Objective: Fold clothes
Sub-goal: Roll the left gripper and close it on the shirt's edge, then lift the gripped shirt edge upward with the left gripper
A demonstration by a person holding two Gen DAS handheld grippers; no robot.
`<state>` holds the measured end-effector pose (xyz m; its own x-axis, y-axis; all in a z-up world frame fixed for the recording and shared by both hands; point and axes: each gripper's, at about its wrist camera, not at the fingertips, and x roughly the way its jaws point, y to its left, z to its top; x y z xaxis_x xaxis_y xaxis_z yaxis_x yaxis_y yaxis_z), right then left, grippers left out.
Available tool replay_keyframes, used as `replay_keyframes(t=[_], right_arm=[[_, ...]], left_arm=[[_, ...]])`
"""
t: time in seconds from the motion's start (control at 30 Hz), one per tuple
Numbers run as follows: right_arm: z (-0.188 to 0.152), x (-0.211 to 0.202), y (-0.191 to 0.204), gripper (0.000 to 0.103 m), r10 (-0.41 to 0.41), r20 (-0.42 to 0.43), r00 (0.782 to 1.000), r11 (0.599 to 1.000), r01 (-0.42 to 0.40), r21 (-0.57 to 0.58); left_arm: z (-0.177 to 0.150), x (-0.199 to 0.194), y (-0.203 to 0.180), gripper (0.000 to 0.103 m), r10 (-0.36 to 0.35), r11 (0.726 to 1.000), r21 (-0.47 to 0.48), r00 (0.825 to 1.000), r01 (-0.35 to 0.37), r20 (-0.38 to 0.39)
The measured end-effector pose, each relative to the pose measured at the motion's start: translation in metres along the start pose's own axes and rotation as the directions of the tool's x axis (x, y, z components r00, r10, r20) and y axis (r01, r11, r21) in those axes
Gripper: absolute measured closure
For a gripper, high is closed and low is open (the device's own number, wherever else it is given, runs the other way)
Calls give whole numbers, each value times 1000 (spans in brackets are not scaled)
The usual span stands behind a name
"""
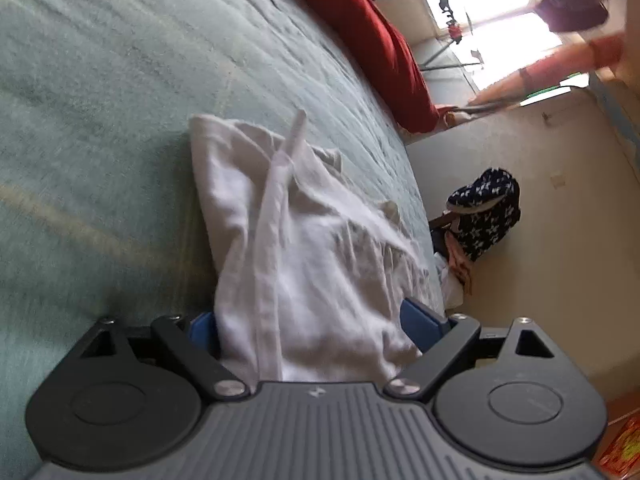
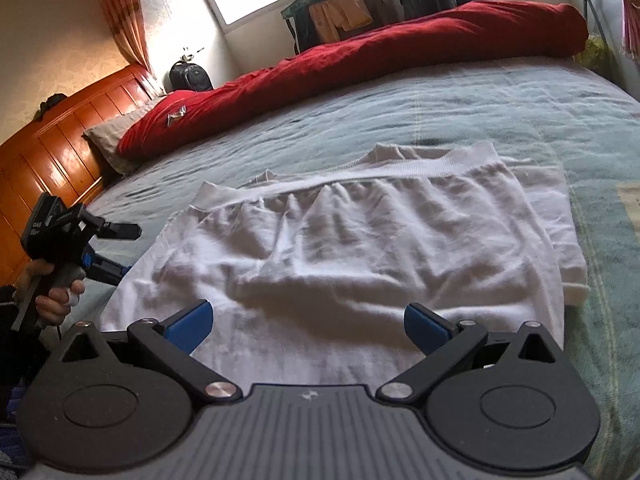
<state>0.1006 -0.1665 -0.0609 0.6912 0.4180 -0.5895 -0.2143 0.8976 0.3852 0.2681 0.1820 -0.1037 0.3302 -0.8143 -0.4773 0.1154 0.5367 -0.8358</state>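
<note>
A white garment (image 2: 360, 248) lies spread on the teal bedspread (image 2: 440, 112), its ribbed hem toward the far side and a fold along its right side. My right gripper (image 2: 308, 322) hovers over the garment's near edge, jaws wide and open, with nothing pinched. My left gripper (image 2: 128, 250), held by a person's hand (image 2: 52, 300), sits at the garment's left edge. In the left wrist view the white garment (image 1: 304, 248) bunches between the blue fingers (image 1: 424, 320) of the left gripper (image 1: 312, 324). Its jaws stand wide, and no pad visibly presses the cloth.
A red duvet (image 2: 360, 60) runs along the bed's far side, with a pillow (image 2: 108, 136) and a wooden headboard (image 2: 60, 140) at the left. Beyond the bed's edge, a dark patterned bundle (image 1: 484, 212) rests on the floor. Clothes hang by the window.
</note>
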Motion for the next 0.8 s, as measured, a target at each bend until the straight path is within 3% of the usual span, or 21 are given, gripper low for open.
replay_keyframes(t=[0.27, 0.37, 0.53, 0.67, 0.8], right_arm=[[3, 2, 11, 0, 12, 8, 1000, 1000, -12, -22], [2, 1, 11, 0, 3, 4, 1000, 1000, -3, -25], [2, 0, 9, 0, 0, 4, 1000, 1000, 0, -21], [1, 2, 9, 0, -12, -3, 1000, 1000, 11, -26], [-1, 5, 9, 0, -23, -16, 1000, 999, 22, -31]], left_arm=[[33, 30, -8, 15, 27, 999, 48, 998, -25, -49], [23, 23, -9, 34, 51, 995, 86, 996, -45, -75], [16, 10, 12, 61, 37, 999, 19, 991, -35, -126], [26, 28, 16, 82, 68, 998, 17, 984, -66, -165], [21, 28, 16, 85, 71, 997, 48, 986, -65, -151]])
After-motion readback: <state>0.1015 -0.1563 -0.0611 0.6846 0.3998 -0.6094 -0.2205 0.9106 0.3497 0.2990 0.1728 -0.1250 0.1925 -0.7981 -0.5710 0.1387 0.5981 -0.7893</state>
